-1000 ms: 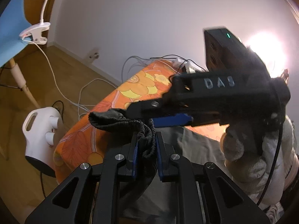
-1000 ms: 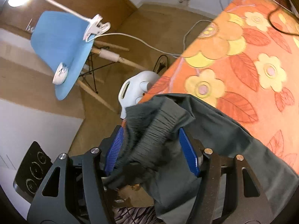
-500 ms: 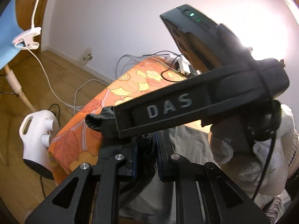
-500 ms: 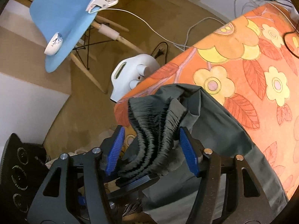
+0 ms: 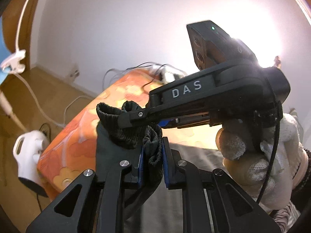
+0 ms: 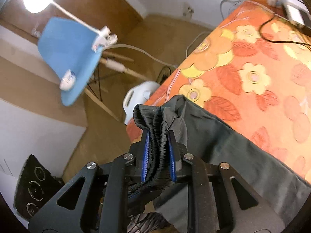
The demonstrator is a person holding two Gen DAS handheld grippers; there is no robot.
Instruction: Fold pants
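Note:
The dark grey pants (image 6: 223, 145) lie on the orange flowered table cover (image 6: 262, 73), their elastic waistband (image 6: 155, 124) bunched at the near left corner. My left gripper (image 5: 152, 151) is shut on a fold of the waistband (image 5: 153, 145). My right gripper (image 6: 158, 151) is shut on the gathered waistband. In the left wrist view the right gripper's black body (image 5: 213, 97), marked DAS, crosses just above my left fingers, held by a gloved hand (image 5: 262, 155). The pant legs run off toward the lower right and are partly hidden.
A white appliance (image 6: 140, 97) stands on the wooden floor by the table's corner. A blue chair (image 6: 68, 54) with a clip lamp (image 6: 103, 38) is to the left. Cables and a white adapter (image 6: 287, 9) lie at the table's far end. A black object (image 6: 37, 182) sits low left.
My right gripper has closed from wide open onto the bunched waistband. Both grippers have lifted and shifted slightly with the cloth; the left stays shut.

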